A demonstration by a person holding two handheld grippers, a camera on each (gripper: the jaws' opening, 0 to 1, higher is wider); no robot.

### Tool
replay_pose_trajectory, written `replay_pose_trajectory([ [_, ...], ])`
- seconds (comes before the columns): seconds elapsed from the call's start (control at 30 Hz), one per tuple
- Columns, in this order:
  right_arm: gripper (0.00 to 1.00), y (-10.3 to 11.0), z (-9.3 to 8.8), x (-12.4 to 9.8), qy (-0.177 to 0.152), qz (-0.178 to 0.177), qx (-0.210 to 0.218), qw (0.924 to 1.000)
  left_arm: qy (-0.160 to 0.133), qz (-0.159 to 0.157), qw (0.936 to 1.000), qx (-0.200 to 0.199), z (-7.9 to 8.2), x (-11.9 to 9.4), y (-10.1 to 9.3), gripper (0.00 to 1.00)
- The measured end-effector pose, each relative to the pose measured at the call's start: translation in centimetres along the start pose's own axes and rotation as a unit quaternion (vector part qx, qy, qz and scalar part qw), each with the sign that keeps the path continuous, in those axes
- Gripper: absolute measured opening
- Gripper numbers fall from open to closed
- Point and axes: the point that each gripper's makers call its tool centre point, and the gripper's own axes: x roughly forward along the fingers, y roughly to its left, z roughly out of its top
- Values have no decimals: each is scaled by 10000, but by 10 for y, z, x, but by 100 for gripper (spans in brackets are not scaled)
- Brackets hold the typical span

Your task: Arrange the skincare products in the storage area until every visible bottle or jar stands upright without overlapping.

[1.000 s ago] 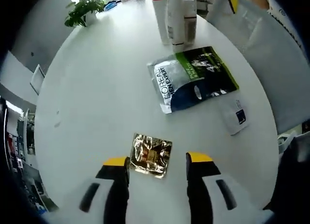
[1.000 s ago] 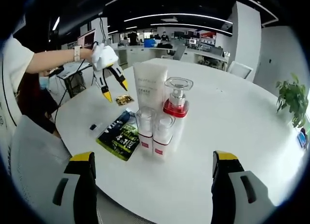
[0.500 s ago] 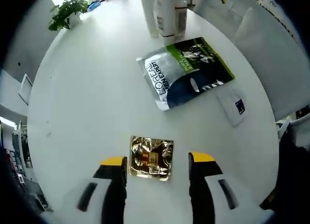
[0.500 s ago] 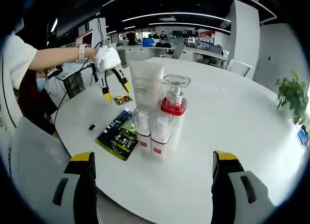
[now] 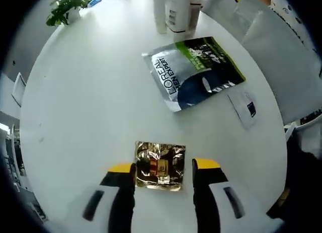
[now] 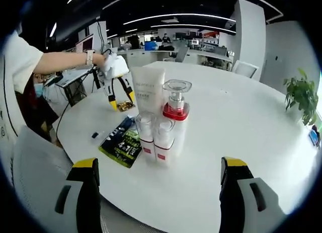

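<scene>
White round table (image 5: 90, 92) in an open office. The left gripper (image 5: 163, 168) has come down, jaws open astride the gold foil sachet (image 5: 160, 165); pickup looks imminent. Right gripper (image 6: 158, 167) hangs open, well short of the upright bottle cluster (image 6: 160, 122).

My left gripper view looks steeply down at the tabletop (image 5: 80, 92) from close above the gold sachet (image 5: 160, 165). My right gripper view sits low and farther back, facing level across the tabletop towards the office. Both views share the green pouch (image 5: 193, 72) (image 6: 122, 141) and the standing bottles (image 6: 163, 120).
</scene>
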Motion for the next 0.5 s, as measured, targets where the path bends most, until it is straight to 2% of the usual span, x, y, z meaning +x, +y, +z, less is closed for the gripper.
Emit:
replay_pose_trajectory([
  [0.17, 100, 1, -2, 2, 58, 23, -31, 10000, 31, 35, 10000, -47, -11, -1, 9, 39],
  [0.2, 100, 1, -3, 2, 80, 31, -34, 10000, 78, -2, 10000, -52, -18, 2, 13, 40],
  [0.33, 100, 2, -4, 3, 120, 75, -61, 9999, -28, 3, 9996, -265, -20, 1, 17, 39],
  [0.37, 100, 3, -2, 3, 101, 90, -49, 9999, -38, 34, 9993, -371, -21, 1, 18, 39],
  [0.4, 100, 4, 0, 4, 46, 109, -34, 9999, -86, 84, 9978, -646, -22, 2, 18, 39],
  [0.5, 100, 5, 4, 6, -13, 115, -48, 9999, -180, 115, 9976, -661, -22, 2, 20, 38],
])
